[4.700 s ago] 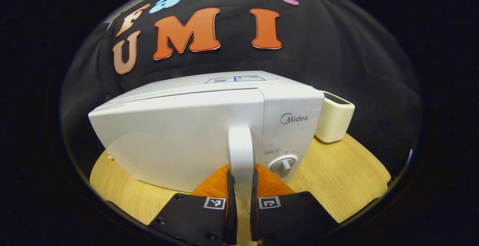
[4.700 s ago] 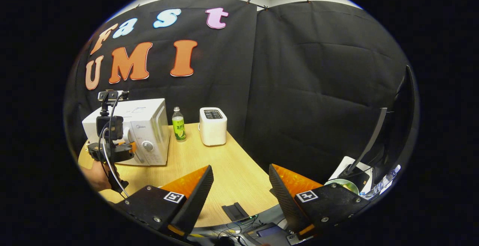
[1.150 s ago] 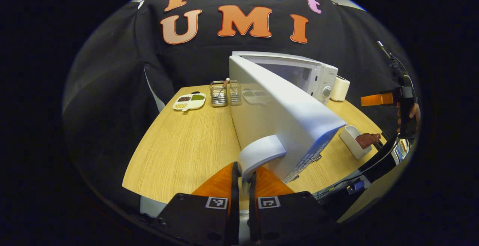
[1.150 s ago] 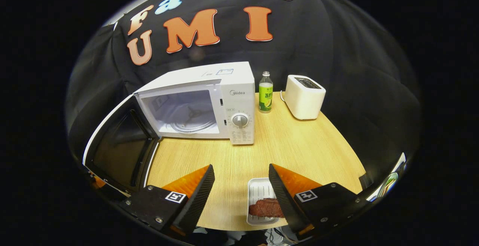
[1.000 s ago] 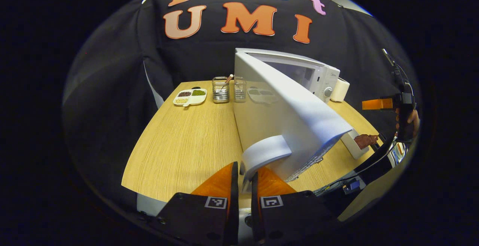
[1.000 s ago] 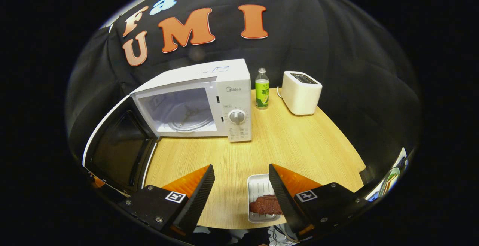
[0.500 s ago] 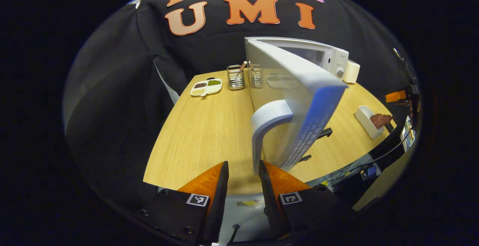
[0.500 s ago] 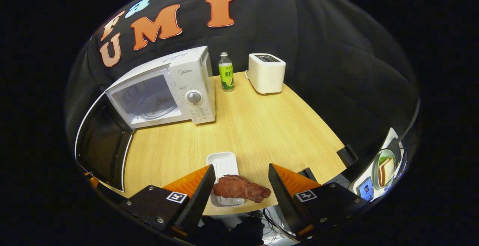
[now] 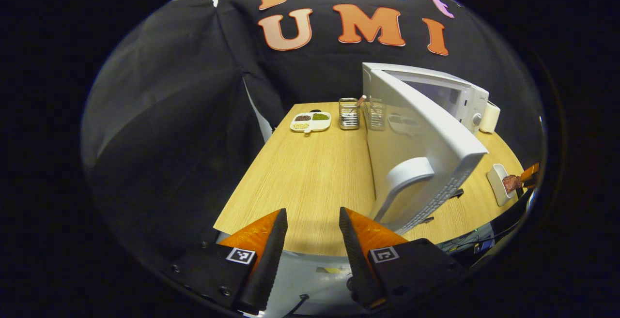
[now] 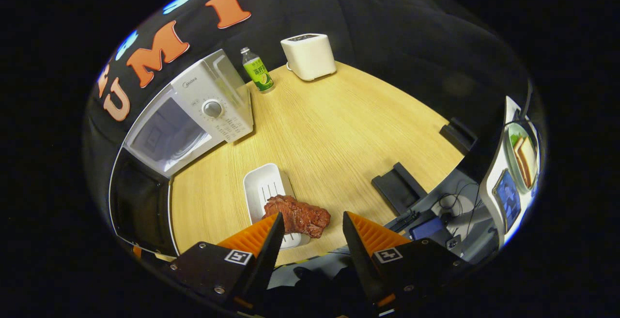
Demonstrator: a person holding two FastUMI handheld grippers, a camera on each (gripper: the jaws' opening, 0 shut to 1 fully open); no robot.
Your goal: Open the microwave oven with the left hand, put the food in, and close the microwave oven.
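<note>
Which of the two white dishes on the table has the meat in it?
The plain white tray near the table's front edge, before the right tool, holds the meat. The divided dish at the far end holds small heaps instead.

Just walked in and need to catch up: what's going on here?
A person works two handheld grippers at a wooden table. The white microwave oven has its door swung open. The left gripper is open, off the door handle. The open right gripper hovers over the brown piece of meat on a white tray.
</note>
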